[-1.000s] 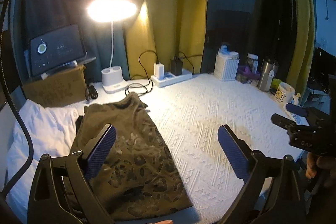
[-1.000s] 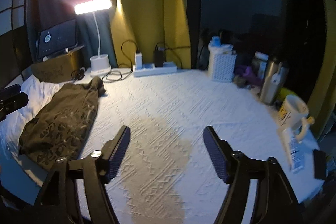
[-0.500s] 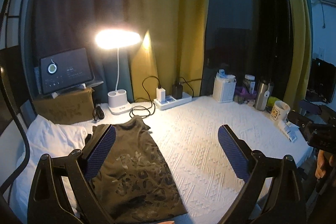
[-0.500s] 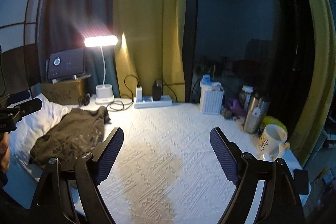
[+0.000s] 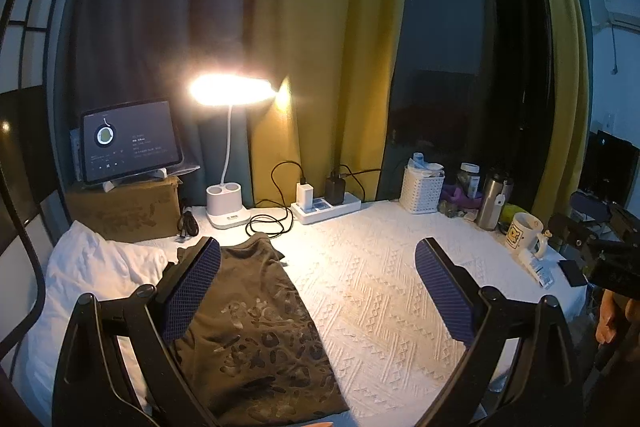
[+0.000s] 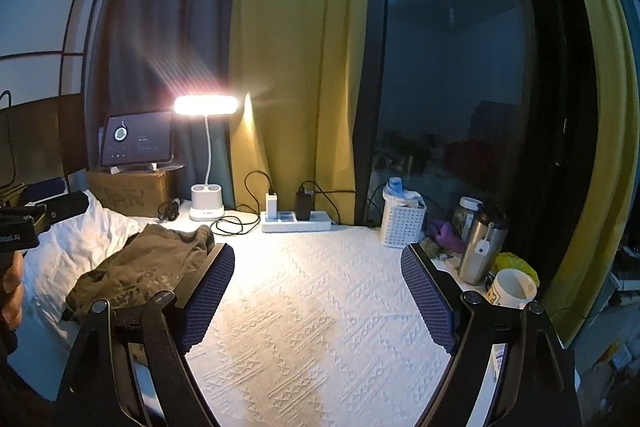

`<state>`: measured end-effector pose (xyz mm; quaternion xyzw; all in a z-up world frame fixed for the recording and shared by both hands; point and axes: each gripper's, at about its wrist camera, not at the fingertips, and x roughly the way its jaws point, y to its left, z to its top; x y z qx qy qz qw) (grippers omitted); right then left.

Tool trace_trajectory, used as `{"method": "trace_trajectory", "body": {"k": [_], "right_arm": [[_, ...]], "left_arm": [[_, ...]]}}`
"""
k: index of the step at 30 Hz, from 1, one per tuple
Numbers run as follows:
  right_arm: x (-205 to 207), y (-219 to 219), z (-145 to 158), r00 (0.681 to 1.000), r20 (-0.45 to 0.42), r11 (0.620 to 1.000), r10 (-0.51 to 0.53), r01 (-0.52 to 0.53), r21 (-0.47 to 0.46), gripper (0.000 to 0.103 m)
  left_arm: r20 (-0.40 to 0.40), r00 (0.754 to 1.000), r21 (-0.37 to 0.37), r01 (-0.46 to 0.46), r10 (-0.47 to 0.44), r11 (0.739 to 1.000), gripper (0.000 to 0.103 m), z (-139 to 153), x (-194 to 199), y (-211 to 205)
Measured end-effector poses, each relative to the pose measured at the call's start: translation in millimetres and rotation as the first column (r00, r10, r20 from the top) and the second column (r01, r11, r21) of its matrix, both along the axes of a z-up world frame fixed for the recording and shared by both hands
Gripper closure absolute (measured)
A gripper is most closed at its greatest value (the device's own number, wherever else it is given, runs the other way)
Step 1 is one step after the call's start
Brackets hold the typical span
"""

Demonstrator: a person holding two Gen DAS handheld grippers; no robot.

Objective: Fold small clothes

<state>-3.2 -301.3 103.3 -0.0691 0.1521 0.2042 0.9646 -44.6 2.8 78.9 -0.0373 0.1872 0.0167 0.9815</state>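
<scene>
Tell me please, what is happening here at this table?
A person holds two tongs above a table with a white textured cloth. Both the left tongs and the right tongs are open and hold nothing. A dark olive printed garment lies spread on the left side, partly over a white cloth. Folding has not started.

Tablet [image 5: 130, 141] text — too small to read; dark garment [image 5: 256, 339] — near hem cut off by frame edge, partly behind left tool [image 5: 318, 293].
</scene>
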Motion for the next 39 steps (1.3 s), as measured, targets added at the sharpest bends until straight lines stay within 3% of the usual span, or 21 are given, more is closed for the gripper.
{"method": "trace_trajectory", "body": {"k": [39], "right_arm": [[5,20,-14,0.999,-0.021,0.999,0.039,-0.039,-0.033,0.016]], "left_arm": [[-0.025,0.999,0.004,-0.034,0.034,0.999,0.006,-7,0,9]]}}
